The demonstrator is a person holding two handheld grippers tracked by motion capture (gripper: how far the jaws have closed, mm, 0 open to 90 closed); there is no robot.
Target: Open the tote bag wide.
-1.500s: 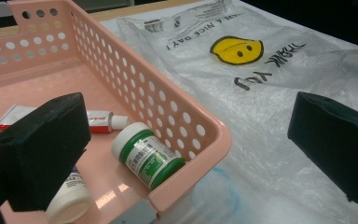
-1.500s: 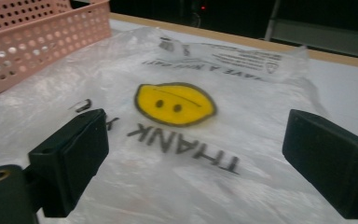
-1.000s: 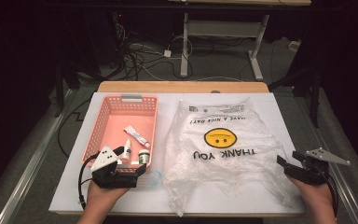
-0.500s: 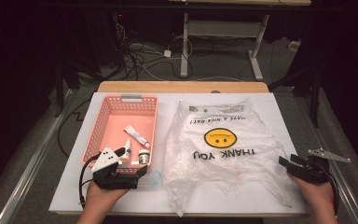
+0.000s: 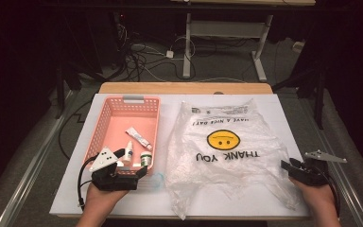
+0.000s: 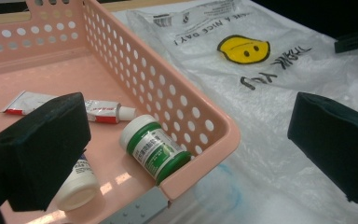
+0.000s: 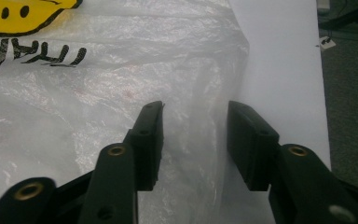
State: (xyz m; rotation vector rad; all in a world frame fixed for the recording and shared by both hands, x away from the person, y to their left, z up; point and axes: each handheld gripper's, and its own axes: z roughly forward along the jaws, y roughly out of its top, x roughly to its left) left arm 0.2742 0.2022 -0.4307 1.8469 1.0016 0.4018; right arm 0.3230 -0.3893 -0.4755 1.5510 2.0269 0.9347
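A pink perforated basket (image 5: 133, 100) lies on the white board's left half and holds a white tube (image 5: 139, 137), a small white bottle (image 5: 128, 152) and a green-labelled bottle (image 5: 145, 158). My left gripper (image 5: 131, 161) stands wide open at the basket's near right corner (image 6: 214, 135), its pads either side of the green-labelled bottle (image 6: 154, 149) without touching it. A clear plastic bag (image 5: 222, 156) with a yellow smiley lies flat to the right. My right gripper (image 7: 196, 109) is at the bag's near right edge (image 7: 228, 74). Its jaws have just been closing, and the film lies between them with a gap left.
The white board (image 5: 283, 118) rests on a wooden table (image 5: 184, 88), with bare board right of the bag. A bluish patch (image 5: 157, 179) shows through the bag's near left corner. Cables and desk legs (image 5: 189, 42) lie on the dark floor beyond.
The right gripper's jaws have come closer together over the bag's edge. The left hand and the things in the basket have not moved.
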